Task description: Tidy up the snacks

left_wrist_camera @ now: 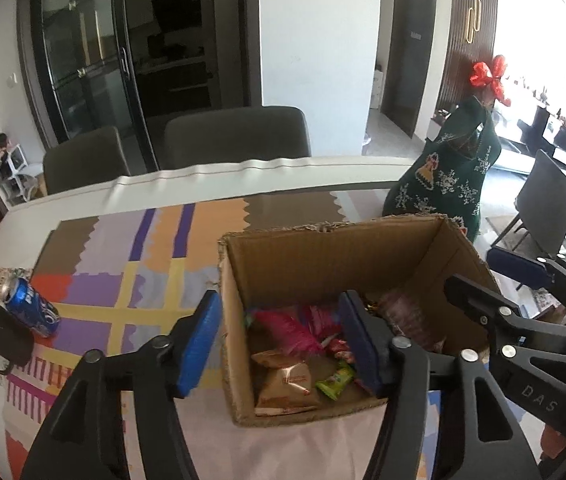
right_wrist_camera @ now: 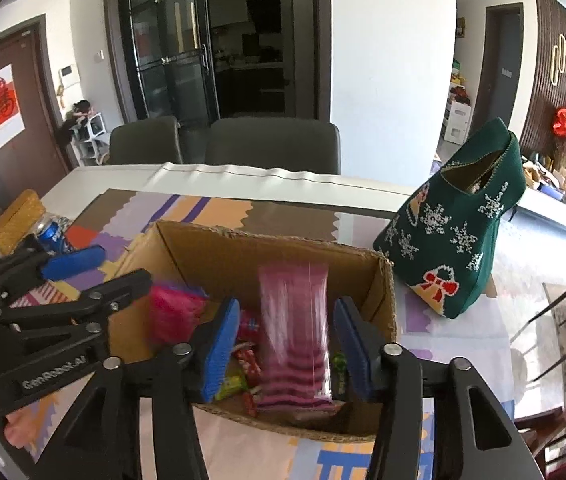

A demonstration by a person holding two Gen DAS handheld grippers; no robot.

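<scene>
Right wrist view: the right gripper (right_wrist_camera: 287, 344) has its fingers spread around a blurred pink-striped clear plastic packet (right_wrist_camera: 294, 332) standing in the brown cardboard box (right_wrist_camera: 387, 280). Closing carelessly could crush it. The left gripper (left_wrist_camera: 279, 344), released, straddles the box wall.
</scene>
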